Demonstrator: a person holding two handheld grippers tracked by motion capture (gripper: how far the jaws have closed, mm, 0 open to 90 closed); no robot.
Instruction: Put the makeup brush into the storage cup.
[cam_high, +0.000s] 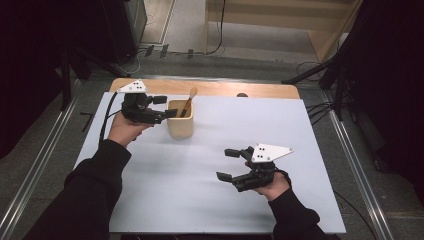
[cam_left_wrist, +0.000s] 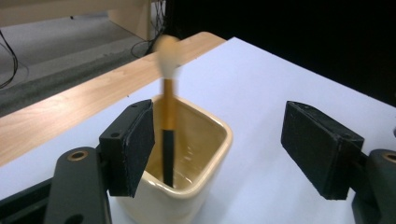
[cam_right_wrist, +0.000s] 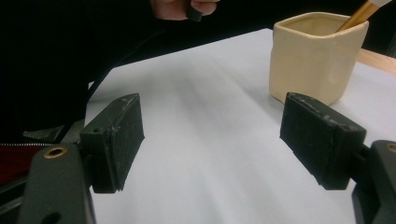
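A cream square cup (cam_high: 180, 120) stands on the white sheet (cam_high: 210, 150) at the back left. A brush (cam_high: 189, 101) with a wooden handle and pale tip leans inside it. My left gripper (cam_high: 166, 106) is just left of the cup, open. In the left gripper view the brush (cam_left_wrist: 168, 116) rises from the cup (cam_left_wrist: 205, 154) close to one pad (cam_left_wrist: 135, 144), slightly blurred and apart from the other; my left gripper (cam_left_wrist: 219, 116) grips nothing. My right gripper (cam_high: 227, 164) hovers open over the sheet at the front right. Its own view shows the cup (cam_right_wrist: 313, 60) beyond my right gripper (cam_right_wrist: 212, 112).
The sheet covers a wooden table whose bare far edge (cam_high: 210, 88) shows behind the cup. Cables (cam_high: 150, 52) and a wooden shelf unit (cam_high: 280, 20) lie on the floor beyond. Metal rails (cam_high: 350, 145) run along both sides of the table.
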